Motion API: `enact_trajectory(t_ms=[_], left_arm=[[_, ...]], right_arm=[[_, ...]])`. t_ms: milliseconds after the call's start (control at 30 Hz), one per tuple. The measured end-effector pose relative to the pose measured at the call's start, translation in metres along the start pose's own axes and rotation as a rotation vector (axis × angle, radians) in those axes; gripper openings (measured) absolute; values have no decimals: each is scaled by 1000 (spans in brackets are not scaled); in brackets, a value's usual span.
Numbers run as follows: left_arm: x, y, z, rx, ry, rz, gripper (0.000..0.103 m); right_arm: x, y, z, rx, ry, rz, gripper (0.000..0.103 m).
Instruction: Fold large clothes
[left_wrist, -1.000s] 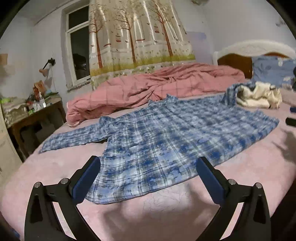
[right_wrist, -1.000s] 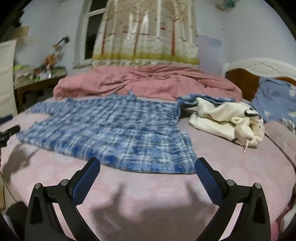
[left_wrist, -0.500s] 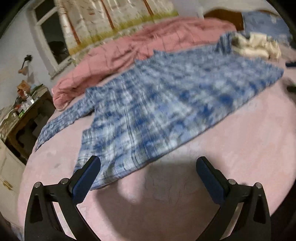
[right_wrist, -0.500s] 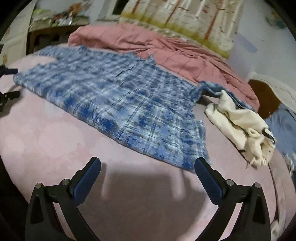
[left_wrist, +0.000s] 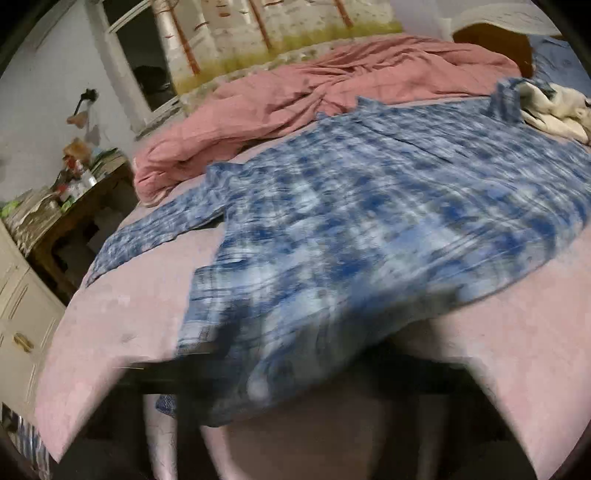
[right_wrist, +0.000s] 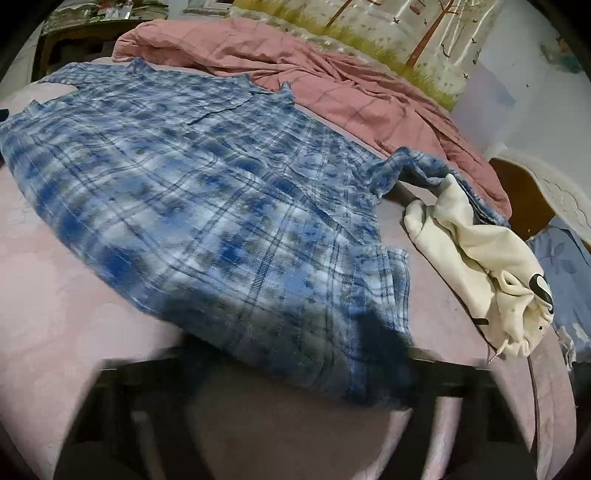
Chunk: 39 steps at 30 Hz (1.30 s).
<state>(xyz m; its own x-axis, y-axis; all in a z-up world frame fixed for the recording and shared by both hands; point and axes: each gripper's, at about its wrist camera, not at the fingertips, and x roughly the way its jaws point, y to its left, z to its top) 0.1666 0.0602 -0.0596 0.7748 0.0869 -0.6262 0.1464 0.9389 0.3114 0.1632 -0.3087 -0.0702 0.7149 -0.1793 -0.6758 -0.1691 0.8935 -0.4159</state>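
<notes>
A blue plaid shirt (left_wrist: 369, 206) (right_wrist: 207, 177) lies spread flat on the pink bed sheet (left_wrist: 122, 306) (right_wrist: 74, 295), collar toward the far side. My left gripper (left_wrist: 295, 369) is at the shirt's near left hem corner. Its fingers are smeared by motion and the jaws are closing, with the hem between them. My right gripper (right_wrist: 288, 369) is at the near right hem corner. Its jaws are also closing around the hem, and one dark finger (right_wrist: 384, 339) overlaps the cloth. Blur hides whether the pads touch the cloth.
A rumpled pink duvet (left_wrist: 314, 85) (right_wrist: 332, 81) lies behind the shirt. A cream hoodie (right_wrist: 472, 251) (left_wrist: 554, 110) sits on the shirt's right sleeve. A cluttered side table (left_wrist: 55, 206) and a white cabinet (left_wrist: 18, 314) stand to the left. A headboard (right_wrist: 517, 192) and a blue pillow (right_wrist: 565, 266) are on the right.
Both grippers have dropped forward to the shirt's near hem. Their jaws, wide apart before, now blur inward around the cloth. The shirt fills more of each view.
</notes>
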Motion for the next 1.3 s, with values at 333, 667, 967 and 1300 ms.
enact_trajectory(t_ms=[333, 667, 967, 1300], left_arm=[[-6, 31, 46, -32, -52, -80, 4], [41, 57, 147, -94, -38, -79, 4], [110, 59, 145, -135, 52, -115, 4], [144, 61, 132, -143, 114, -43, 52]], right_arm=[[-12, -49, 21, 177, -94, 107, 8], [25, -85, 106, 243, -115, 86, 8], [102, -82, 139, 239, -37, 106, 8], [140, -76, 148, 246, 12, 113, 13]])
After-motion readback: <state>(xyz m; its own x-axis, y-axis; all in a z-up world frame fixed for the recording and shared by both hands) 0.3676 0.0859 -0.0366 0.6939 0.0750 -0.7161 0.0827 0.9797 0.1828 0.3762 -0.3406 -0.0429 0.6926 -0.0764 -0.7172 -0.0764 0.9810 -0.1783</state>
